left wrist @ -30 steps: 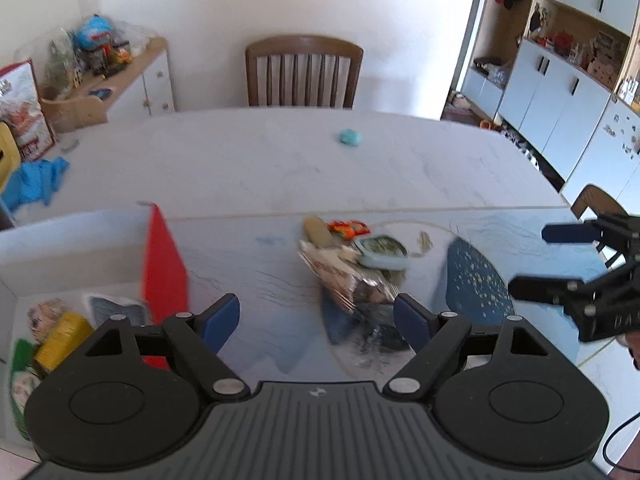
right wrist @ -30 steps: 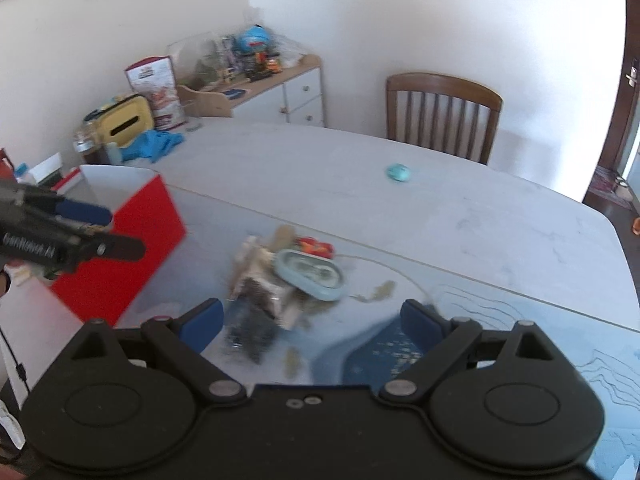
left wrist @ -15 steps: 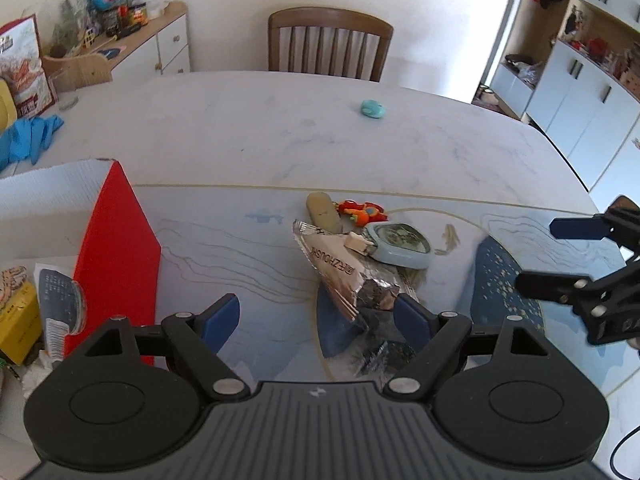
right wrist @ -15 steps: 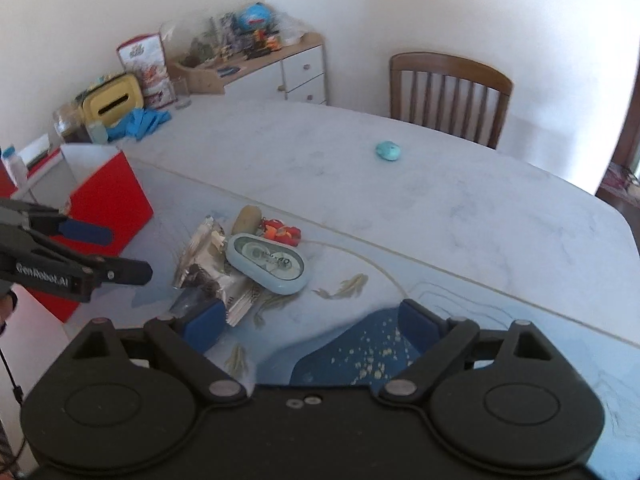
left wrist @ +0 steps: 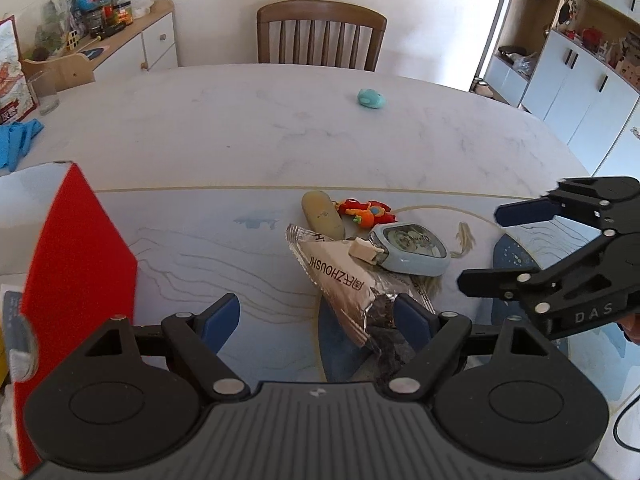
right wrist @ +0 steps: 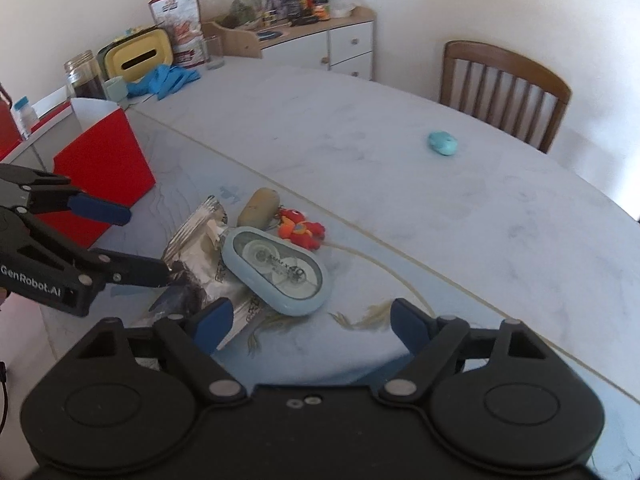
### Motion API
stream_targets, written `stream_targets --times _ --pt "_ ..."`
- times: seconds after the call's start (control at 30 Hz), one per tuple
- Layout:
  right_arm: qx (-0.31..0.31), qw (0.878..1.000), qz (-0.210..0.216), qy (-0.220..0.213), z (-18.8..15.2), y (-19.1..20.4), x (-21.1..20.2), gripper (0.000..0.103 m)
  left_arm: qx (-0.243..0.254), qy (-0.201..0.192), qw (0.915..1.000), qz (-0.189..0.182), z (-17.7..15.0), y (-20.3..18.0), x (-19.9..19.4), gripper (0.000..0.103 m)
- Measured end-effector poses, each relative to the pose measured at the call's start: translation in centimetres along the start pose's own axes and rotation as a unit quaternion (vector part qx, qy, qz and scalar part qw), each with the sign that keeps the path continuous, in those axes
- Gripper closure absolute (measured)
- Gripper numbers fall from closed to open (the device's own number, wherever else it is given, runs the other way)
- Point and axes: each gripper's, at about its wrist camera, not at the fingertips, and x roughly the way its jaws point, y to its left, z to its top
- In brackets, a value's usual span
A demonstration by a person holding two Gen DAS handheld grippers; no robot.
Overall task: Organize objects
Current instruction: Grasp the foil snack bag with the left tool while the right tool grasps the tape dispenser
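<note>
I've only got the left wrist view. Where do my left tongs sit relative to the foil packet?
Observer: The right wrist view shows the left tongs open from the side. The lower finger's tip is at the crumpled end of the foil packet. I cannot tell whether it touches.
Operator: Anything beyond the red box that I can't see?
Observer: A yellow box with a slot in its top stands past the red box, near the wall.

Foil packet – blue tape dispenser overlapping, apparently.
</note>
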Motion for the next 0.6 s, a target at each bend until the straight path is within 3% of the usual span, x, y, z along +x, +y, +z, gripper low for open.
stream_targets --times 0.37,0.6 --pt "-0.097 0.991 0.083 0.027 2.4 -0.7 2.8 0.024 -0.045 0.015 0.998 -0.042 1.9 1.6 1.8 0.019" --pt "-0.145 0.981 0.12 0.039 2.9 -0.6 4.2 0.027 -0.06 0.061 0.9932 -0.078 2.9 2.0 4.5 0.019"
